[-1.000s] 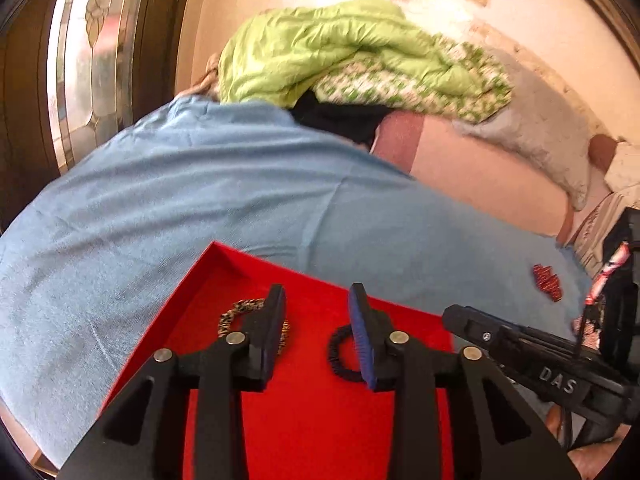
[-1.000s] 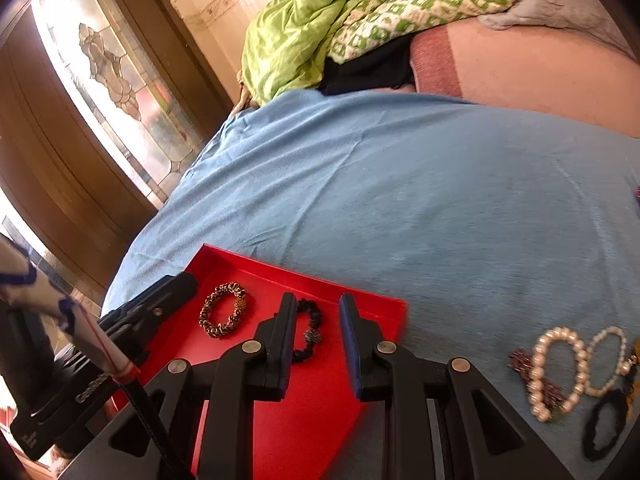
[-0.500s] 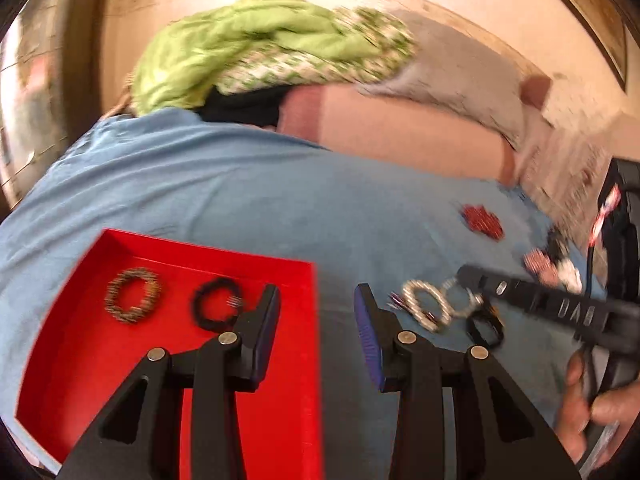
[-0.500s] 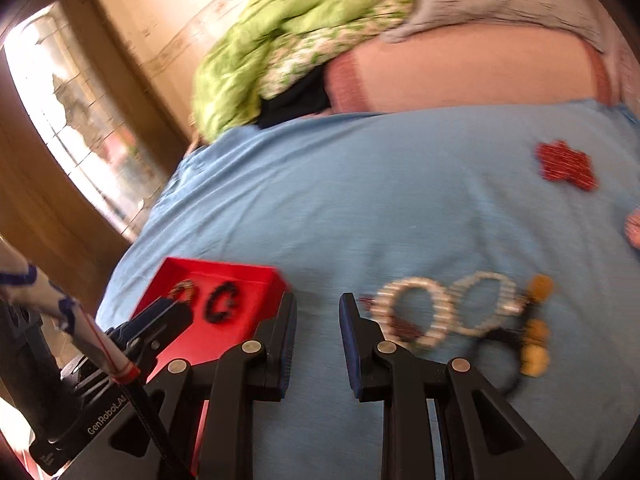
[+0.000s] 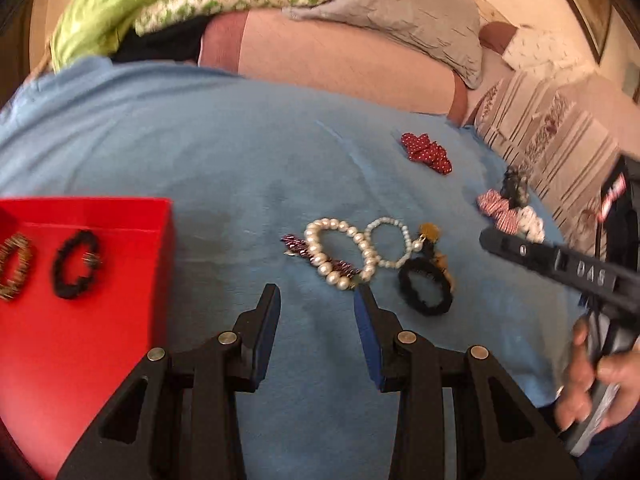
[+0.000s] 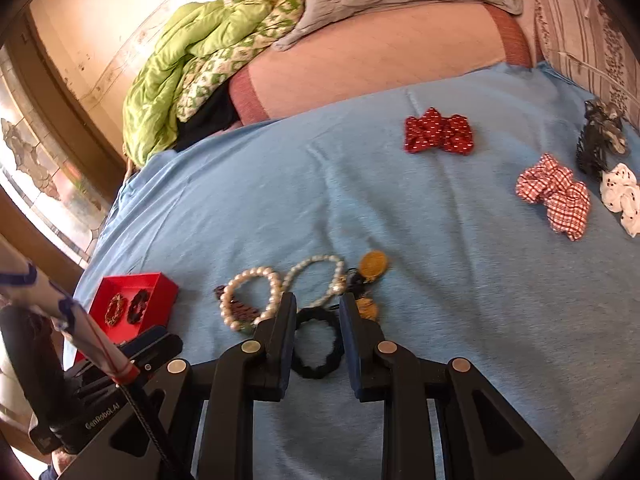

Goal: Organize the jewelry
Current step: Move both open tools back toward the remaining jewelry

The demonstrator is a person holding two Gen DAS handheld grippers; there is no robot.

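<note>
Above the blue sheet [image 5: 200, 152], both tongs, left [image 5: 316, 304] and right [image 6: 318, 312], part-open, empty.

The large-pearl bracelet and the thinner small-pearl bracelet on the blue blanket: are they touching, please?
Touching. In the left wrist view the large-pearl bracelet overlaps the small-pearl bracelet where their loops cross, with no blue blanket showing between them.

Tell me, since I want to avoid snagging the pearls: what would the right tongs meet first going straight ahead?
Probably the black hair tie: it lies framed between the open right tongs, apparently untouched. The pearl bracelets sit just beyond and left; depth is unclear.
</note>
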